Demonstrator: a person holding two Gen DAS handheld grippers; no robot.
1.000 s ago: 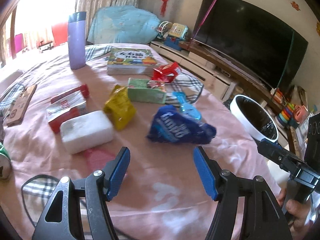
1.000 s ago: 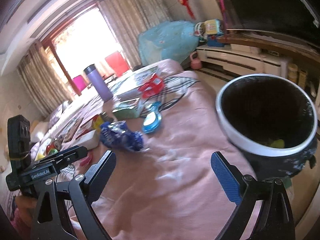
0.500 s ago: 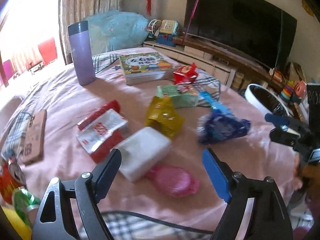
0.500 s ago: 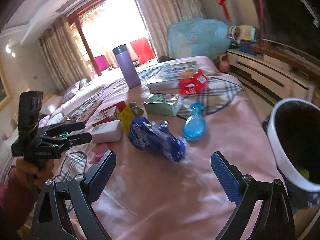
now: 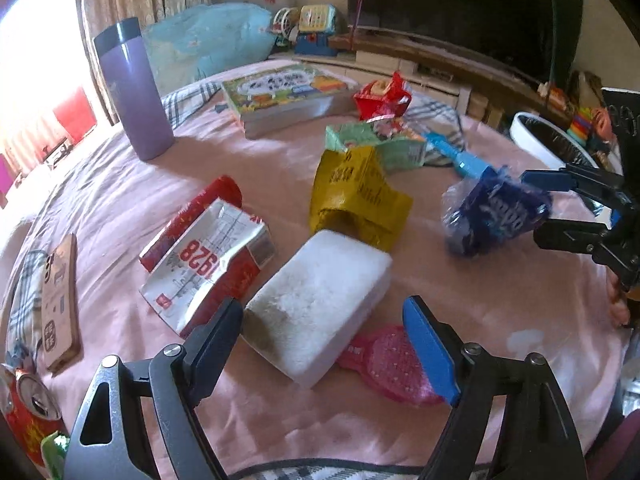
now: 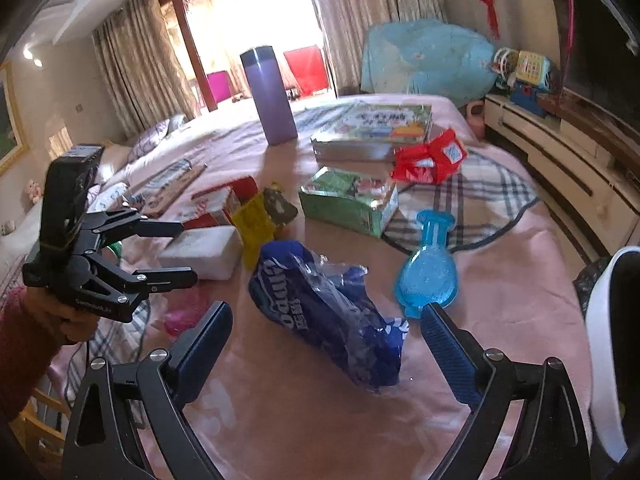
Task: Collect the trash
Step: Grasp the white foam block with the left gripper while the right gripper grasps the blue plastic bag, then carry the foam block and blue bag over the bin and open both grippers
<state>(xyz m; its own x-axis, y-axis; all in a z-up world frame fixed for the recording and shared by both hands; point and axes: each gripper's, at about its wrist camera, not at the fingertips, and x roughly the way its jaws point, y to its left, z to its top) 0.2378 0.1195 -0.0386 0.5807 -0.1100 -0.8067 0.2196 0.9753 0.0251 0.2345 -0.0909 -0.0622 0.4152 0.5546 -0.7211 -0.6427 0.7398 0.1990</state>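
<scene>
Left wrist view: we see the left gripper (image 5: pixel 322 344), jaws apart and closing, straddling the white foam block (image 5: pixel 320 307), untouched. Right wrist view: our right gripper (image 6: pixel 326 343) stands wide around the blue wrapper (image 6: pixel 324 312); the bin (image 6: pixel 610 344) sits right.

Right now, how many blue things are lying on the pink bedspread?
2. The crumpled blue snack bag lies in front of the right claw; the light blue bottle lies flat just right of it. More may be hidden behind other clutter.
</scene>
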